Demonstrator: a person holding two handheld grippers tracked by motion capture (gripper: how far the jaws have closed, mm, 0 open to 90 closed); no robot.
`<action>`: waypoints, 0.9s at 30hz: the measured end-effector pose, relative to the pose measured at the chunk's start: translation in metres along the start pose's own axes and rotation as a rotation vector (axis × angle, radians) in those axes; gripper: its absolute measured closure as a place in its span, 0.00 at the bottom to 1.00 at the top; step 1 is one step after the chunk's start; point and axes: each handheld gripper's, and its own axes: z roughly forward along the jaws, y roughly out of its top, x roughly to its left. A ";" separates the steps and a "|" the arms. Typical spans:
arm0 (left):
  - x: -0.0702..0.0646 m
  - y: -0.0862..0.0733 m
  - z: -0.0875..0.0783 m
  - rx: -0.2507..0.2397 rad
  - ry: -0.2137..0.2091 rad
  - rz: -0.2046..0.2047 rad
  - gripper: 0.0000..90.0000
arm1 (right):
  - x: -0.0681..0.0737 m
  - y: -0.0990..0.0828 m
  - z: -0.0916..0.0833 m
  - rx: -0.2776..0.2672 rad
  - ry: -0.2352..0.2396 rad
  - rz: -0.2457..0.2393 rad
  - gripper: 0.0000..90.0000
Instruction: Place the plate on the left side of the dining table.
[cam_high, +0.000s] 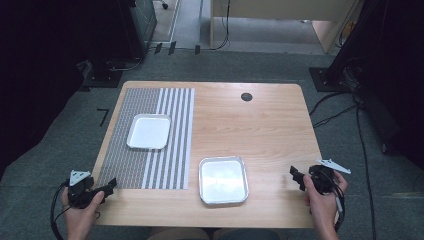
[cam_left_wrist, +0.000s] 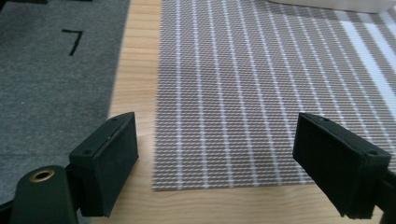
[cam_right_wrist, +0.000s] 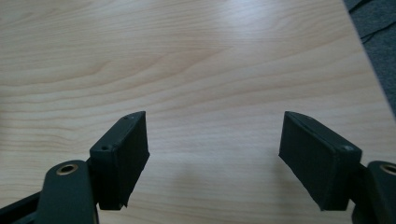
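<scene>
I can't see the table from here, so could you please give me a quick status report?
Left gripper and right gripper open, empty, at the table's near corners. Near tray bare wood; far tray on placemat. Nothing in the way.

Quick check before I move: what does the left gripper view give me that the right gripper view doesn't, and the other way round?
Left gripper view: the striped placemat lying ahead of the left tool, a strip of wood beside it, grey floor with a black mark past the table edge, and the near rim of a tray at the top.

Right gripper view: bare tabletop ahead of the right tool, with a sliver of grey floor and cables at the top right corner.

Both: two black jaws standing wide apart with nothing between them, over the same light wooden table.
</scene>
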 end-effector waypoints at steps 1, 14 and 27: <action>0.002 0.000 0.000 0.002 0.000 -0.002 0.16 | -0.003 -0.002 -0.001 -0.002 -0.006 0.000 0.27; 0.008 -0.002 -0.001 0.007 -0.001 0.044 0.16 | -0.029 -0.019 -0.013 0.017 -0.055 -0.044 0.27; 0.003 -0.007 0.002 -0.020 0.035 0.102 0.16 | -0.021 -0.037 -0.010 -0.029 -0.105 -0.175 0.19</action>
